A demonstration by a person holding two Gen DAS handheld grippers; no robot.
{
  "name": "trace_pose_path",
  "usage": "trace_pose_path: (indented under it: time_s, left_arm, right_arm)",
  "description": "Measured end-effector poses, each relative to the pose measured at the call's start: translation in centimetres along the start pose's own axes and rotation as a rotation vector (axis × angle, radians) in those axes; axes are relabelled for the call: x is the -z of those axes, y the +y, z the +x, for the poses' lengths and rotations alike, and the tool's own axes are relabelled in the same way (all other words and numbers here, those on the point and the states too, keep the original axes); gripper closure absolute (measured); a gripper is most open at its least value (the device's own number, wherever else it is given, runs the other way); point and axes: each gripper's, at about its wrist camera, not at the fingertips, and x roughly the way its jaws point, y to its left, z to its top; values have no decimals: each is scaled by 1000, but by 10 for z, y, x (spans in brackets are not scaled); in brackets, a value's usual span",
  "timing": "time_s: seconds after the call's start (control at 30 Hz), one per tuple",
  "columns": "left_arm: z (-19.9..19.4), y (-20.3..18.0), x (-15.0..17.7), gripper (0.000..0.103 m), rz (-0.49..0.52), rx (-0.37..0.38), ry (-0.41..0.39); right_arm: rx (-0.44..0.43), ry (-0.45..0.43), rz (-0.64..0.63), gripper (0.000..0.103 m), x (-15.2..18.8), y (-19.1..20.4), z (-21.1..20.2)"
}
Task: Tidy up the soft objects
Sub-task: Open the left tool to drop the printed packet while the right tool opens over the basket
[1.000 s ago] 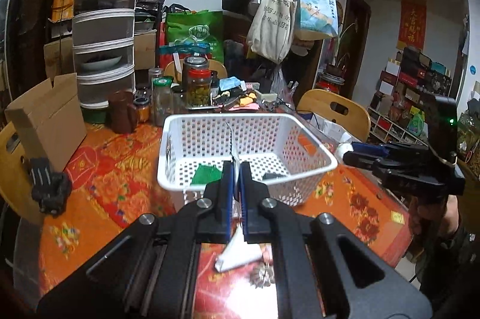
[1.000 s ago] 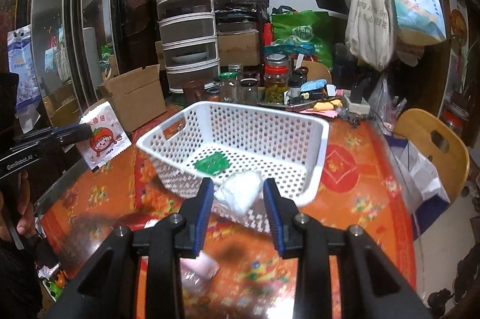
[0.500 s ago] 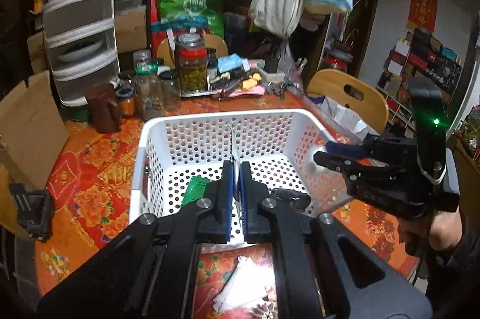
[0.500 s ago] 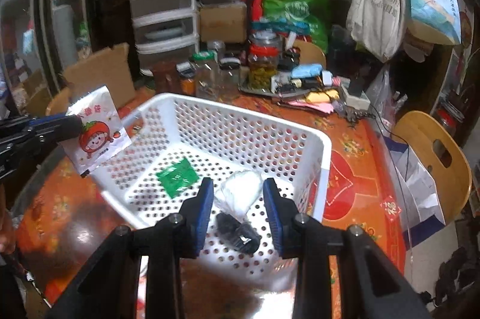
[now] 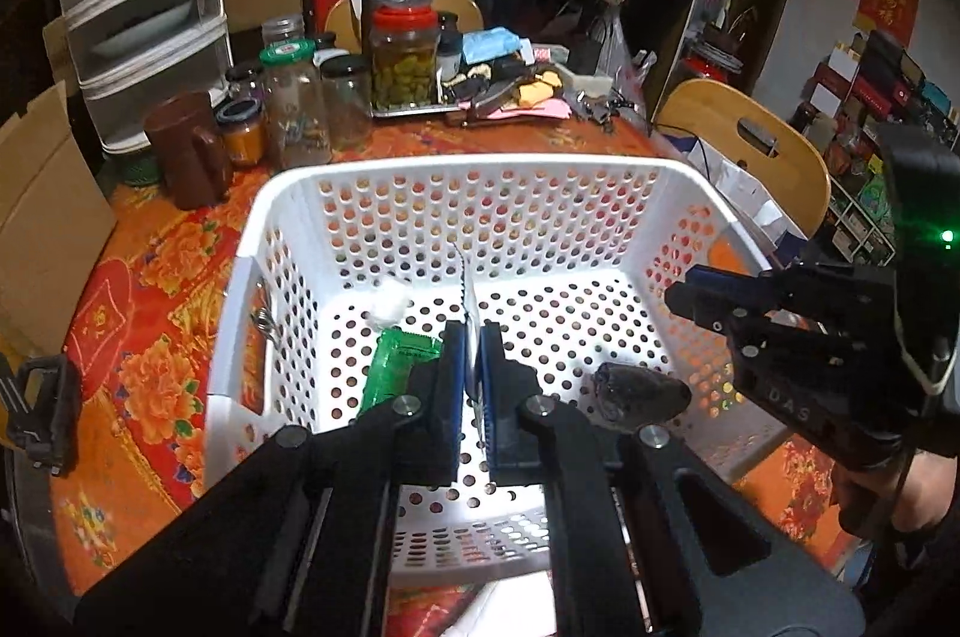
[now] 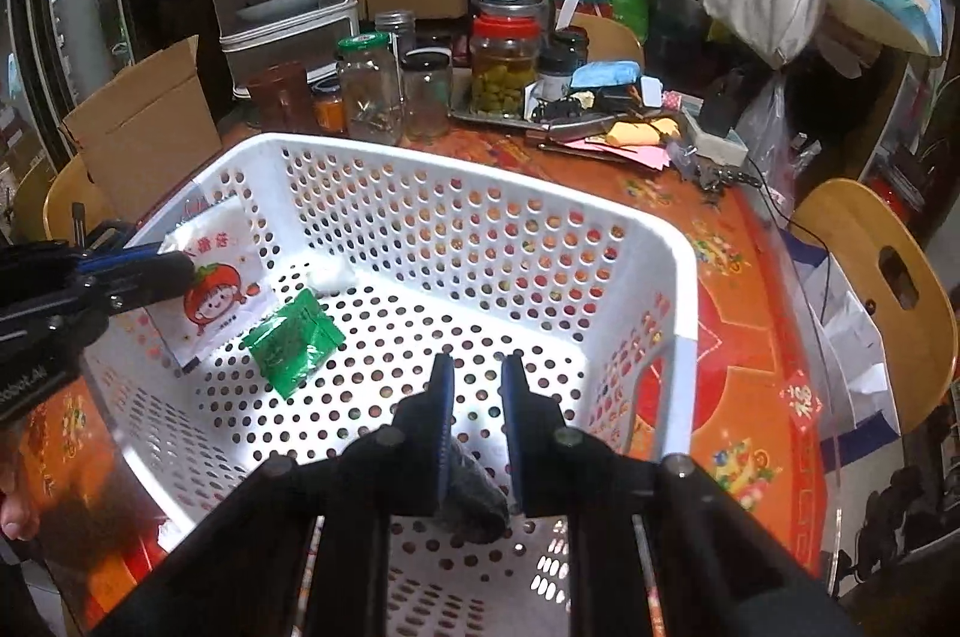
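Observation:
A white perforated basket (image 5: 456, 172) (image 6: 681, 277) stands on the red floral tablecloth. Inside lie a green packet (image 5: 399, 367) (image 6: 294, 340), a white cotton ball (image 5: 387, 304) (image 6: 330, 277) and a dark soft lump (image 5: 639, 397) (image 6: 474, 493). My left gripper (image 5: 472, 337) (image 6: 174, 271) is shut on a white strawberry-print sachet (image 6: 219, 289), seen edge-on in the left wrist view (image 5: 468, 295), holding it inside the basket's left side. My right gripper (image 6: 477, 376) (image 5: 684, 292) is open and empty over the basket, above the dark lump.
Several glass jars (image 5: 402, 55) (image 6: 504, 55), a brown mug (image 5: 189, 157) and a cluttered tray stand behind the basket. A cardboard box (image 6: 144, 127) is at the left, a wooden chair (image 6: 882, 271) at the right, a black clip (image 5: 39, 412) on the cloth.
Both grippers moved forward over the basket. My right gripper let go of the white cotton ball, which now lies at the basket's far left. The left still holds the sachet.

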Motion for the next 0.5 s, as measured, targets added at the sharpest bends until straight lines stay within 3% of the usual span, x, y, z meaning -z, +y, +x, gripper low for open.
trace_pose_path:
  time_s: [0.23,0.3,0.37,0.43,0.5]
  left_arm:
    - [16,8,2,94,-11,-20,28]
    - [18,10,2,79,-21,-9,36]
    - [17,12,3,42,-28,-22,19]
    - [9,12,3,32,-27,-33,-17]
    - [4,11,2,31,-26,-20,-25]
  right_arm:
    - [1,1,-2,89,2,2,1]
    - [1,2,-6,89,2,3,1]
    - [2,3,-9,89,3,4,1]
    - [2,1,-7,89,4,4,1]
    - [-1,-3,-5,89,5,4,-1]
